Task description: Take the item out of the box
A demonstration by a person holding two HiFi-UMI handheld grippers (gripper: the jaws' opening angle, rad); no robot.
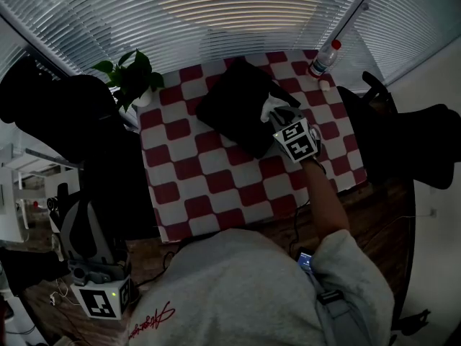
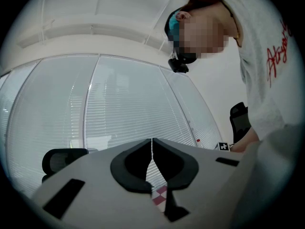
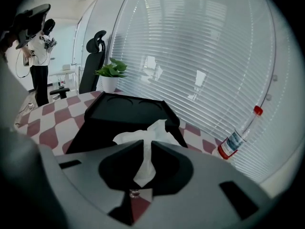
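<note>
A black box (image 1: 238, 107) lies on the red-and-white checked tablecloth (image 1: 209, 186). A white tissue (image 1: 273, 107) sticks up from its right end. My right gripper (image 1: 281, 120) is at that end, shut on the tissue. In the right gripper view the tissue (image 3: 143, 137) runs from the box (image 3: 125, 112) down between the jaws of my right gripper (image 3: 144, 146). My left gripper (image 1: 92, 271) hangs off the table at the lower left. In its own view my left gripper (image 2: 152, 143) has its jaw tips together with nothing between them.
A potted plant (image 1: 130, 78) stands at the table's back left corner. At the back right is a clear bottle (image 1: 324, 58) with a red cap, also seen as the bottle (image 3: 236, 137). Window blinds run behind the table. Black office chairs (image 1: 57, 114) flank it.
</note>
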